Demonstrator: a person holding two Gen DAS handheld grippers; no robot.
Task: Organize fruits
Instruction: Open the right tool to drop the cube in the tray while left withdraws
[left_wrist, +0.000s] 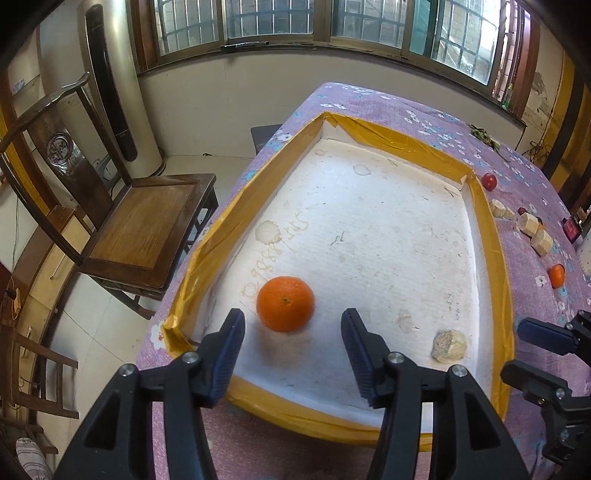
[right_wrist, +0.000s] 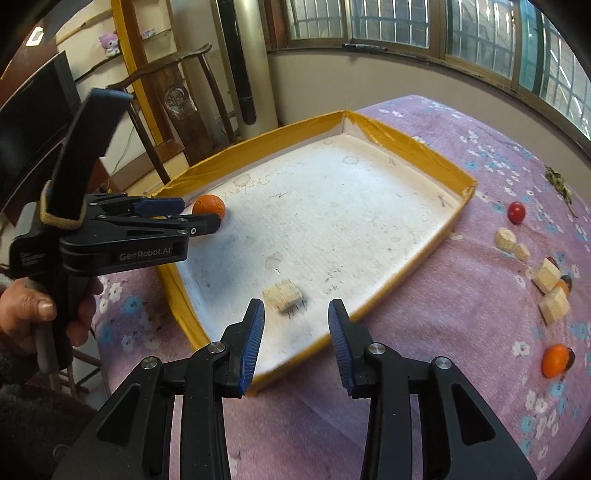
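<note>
1. Left wrist view: left tool (left_wrist: 291, 321) parted, empty; round orange fruit (left_wrist: 285, 303) rests in white foam tray (left_wrist: 369, 229), just ahead.
2. Right tool (right_wrist: 296, 314) parted, empty, above tan cube (right_wrist: 283, 300).
3. Judgement: withdraw both clear, then fetch small orange fruit (right_wrist: 554, 360) on purple counter (right_wrist: 461, 295).

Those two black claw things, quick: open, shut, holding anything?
Left gripper: open, empty; orange lies just ahead.
Right gripper: open, empty.

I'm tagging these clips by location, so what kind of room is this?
Most likely a lived-in home room: a carved wooden chair, barred windows, and a table under a purple floral cloth holding a foam tray.
</note>
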